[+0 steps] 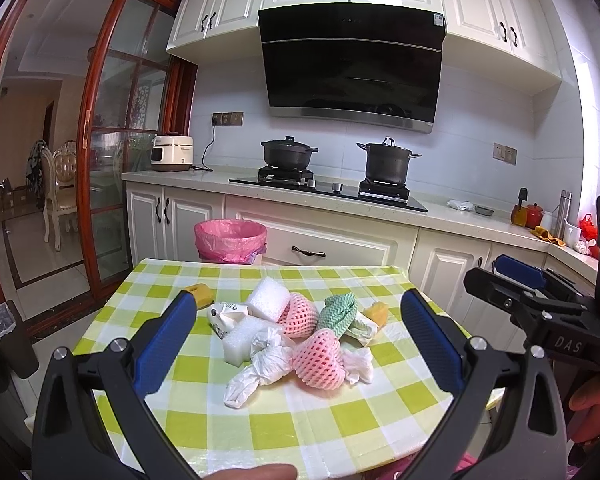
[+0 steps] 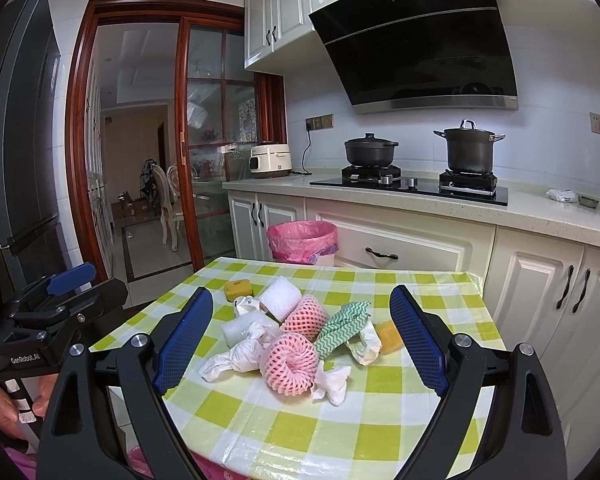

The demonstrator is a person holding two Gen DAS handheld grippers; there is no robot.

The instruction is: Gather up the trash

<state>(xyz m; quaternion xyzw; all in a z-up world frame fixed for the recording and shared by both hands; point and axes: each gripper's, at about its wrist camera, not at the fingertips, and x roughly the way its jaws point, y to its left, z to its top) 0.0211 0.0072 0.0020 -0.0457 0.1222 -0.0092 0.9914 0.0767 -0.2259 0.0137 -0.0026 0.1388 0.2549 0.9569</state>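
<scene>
A heap of trash lies mid-table on the green checked cloth: two pink foam nets, white foam blocks, crumpled white plastic, a green zigzag cloth and yellow sponges. My left gripper is open, holding nothing, its blue fingers either side of the heap. My right gripper is likewise open and holds nothing, and shows at the right of the left wrist view. A bin with a pink liner stands on the floor beyond the table.
Behind the table runs a counter with a hob, two dark pots and a white cooker. White cabinets stand close on the right. A glass sliding door opens left. A hand holds the left gripper's handle.
</scene>
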